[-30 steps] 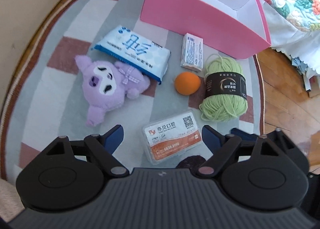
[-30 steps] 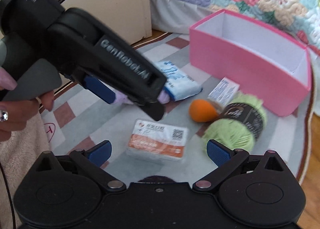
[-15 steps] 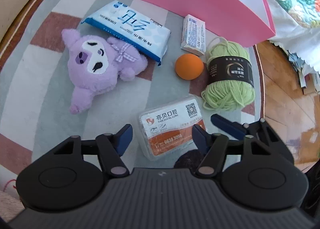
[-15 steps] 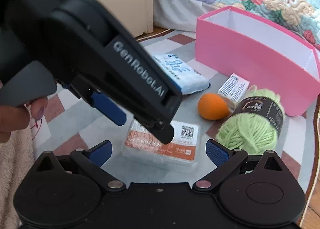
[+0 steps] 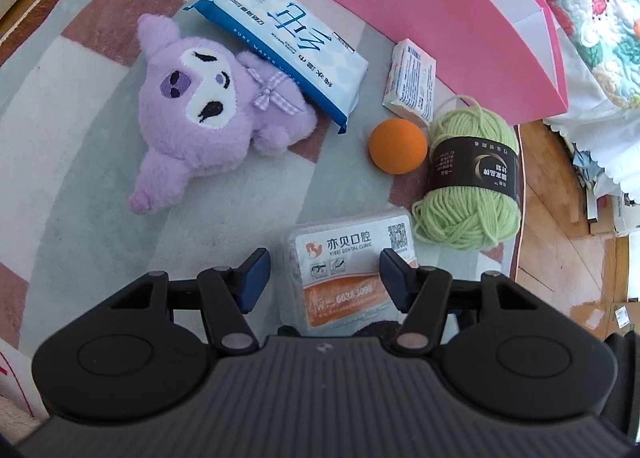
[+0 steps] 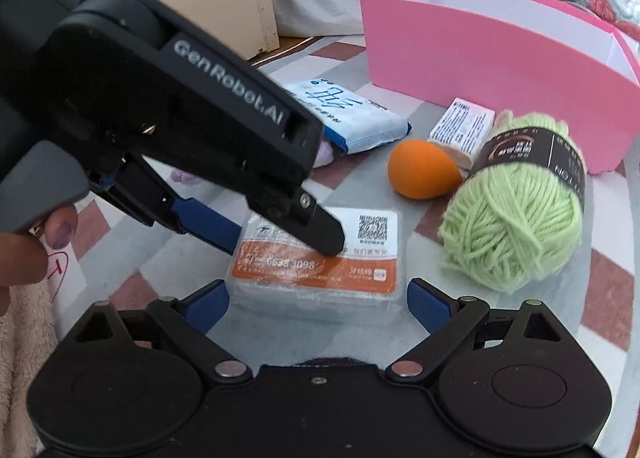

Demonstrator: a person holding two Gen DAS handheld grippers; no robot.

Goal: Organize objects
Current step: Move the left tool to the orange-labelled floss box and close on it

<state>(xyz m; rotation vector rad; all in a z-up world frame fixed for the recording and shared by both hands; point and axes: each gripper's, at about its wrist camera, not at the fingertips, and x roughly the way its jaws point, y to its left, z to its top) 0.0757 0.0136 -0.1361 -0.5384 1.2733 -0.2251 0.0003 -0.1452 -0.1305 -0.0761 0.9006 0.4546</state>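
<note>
Closing since before, both grippers (image 5: 324,278) (image 6: 318,304) lower around floss box (image 6: 320,258).

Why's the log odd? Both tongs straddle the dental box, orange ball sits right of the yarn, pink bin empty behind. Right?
One slip: in the left wrist view the orange ball sits left of the green yarn, not right. Both tongs do straddle the dental box, closing, and the pink bin stands behind.

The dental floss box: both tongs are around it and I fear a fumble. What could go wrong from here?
1. Both the left tongs and the right tongs are closing around the one dental floss box, so they may collide or jam.
2. The clear plastic box looks slick; squeezed from two sides, it may pop out.
3. The green yarn lies close by; a sideways slip might knock it.
</note>
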